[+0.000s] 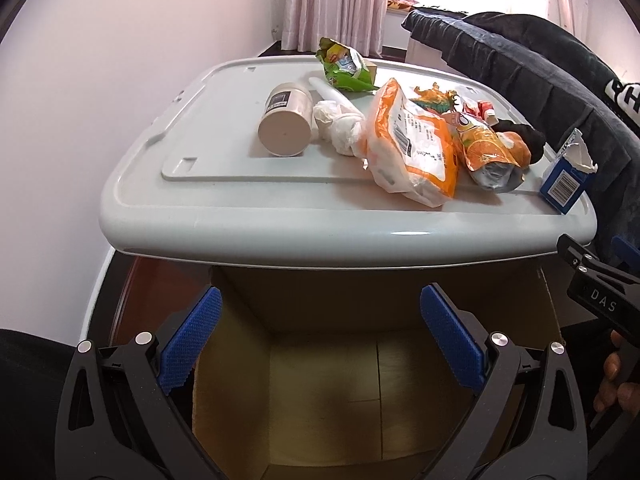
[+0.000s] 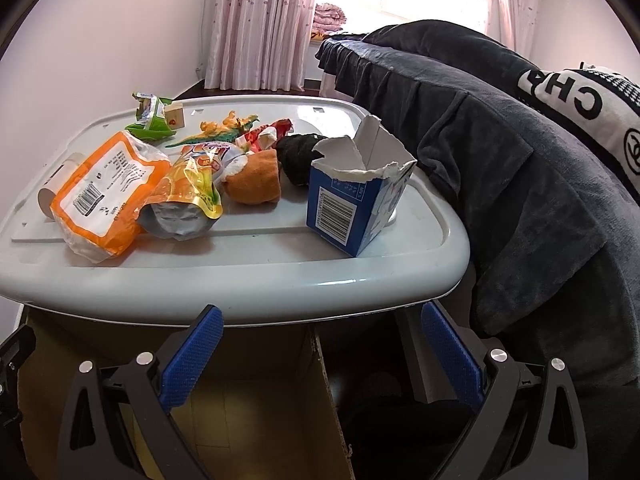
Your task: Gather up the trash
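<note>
While both tools hover over the open cardboard box [image 1: 320, 380], which sits below the surface [image 1: 280, 224] edge, apparently as the bin, the left tool [image 1: 320, 344] and right tool [image 2: 320, 352] are spread wide and empty. On the surface: one torn blue carton [image 2: 352, 208], one cylinder [image 1: 285, 122], one tissue wad [image 1: 340, 128], at least three wrappers.

Orange-white wrapper [image 1: 412, 140] – blue barcoded carton [image 2: 352, 204] – grey lid [image 1: 280, 216].
</note>
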The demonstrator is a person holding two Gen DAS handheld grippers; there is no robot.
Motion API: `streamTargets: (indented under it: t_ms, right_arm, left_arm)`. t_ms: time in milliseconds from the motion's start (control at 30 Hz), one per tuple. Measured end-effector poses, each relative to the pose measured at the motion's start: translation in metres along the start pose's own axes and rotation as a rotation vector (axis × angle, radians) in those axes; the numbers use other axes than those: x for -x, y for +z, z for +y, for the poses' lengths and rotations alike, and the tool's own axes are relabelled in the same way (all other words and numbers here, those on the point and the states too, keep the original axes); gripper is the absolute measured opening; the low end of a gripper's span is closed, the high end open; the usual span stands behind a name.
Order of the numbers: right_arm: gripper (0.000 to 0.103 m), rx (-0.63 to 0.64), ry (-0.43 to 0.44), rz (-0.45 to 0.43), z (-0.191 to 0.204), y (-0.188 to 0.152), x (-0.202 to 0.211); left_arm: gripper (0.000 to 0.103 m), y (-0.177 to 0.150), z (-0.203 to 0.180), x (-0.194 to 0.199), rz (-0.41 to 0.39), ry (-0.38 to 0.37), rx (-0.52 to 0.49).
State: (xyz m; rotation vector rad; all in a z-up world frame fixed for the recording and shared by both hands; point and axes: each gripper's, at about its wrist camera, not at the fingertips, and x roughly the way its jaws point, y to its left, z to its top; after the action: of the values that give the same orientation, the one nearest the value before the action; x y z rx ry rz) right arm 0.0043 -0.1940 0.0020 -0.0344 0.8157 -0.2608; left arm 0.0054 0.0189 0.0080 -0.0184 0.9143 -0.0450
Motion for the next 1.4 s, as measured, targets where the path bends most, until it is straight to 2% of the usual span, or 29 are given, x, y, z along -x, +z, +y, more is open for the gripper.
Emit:
streamTargets:
  t_ms: [200,567,733,1067,1400]
  right_arm:
    - [0.098,-0.023,-0.010,0.000,-0.004,0.002,-0.002]
    - [0.098,-0.108,-0.051,-0.004,-0.013,0.017,-0.016]
    - [0.098,-0.193,-0.064,0.007,-0.021,0.026,-0.034]
    - [0.098,-0.268,-0.139,-0.003,-0.021,0.050,-0.072]
    - [0.098,-0.354,-0.211,0.017,-0.029,0.071,-0.095]
  left_arm:
    - [0.097,0.000,0.003,0.000,0.002,-0.010,0.018]
    - [0.097,0.000,-0.005,0.008,-0.012,-0.028,-0.011]
    - [0.097,0.000,-0.007,0.014,-0.022,-0.041,-0.023]
    - [0.097,-0.003,-0.002,0.019,-0.003,-0.062,-0.006]
    - [0.097,-0.006,0.000,0.014,0.021,-0.052,-0.007]
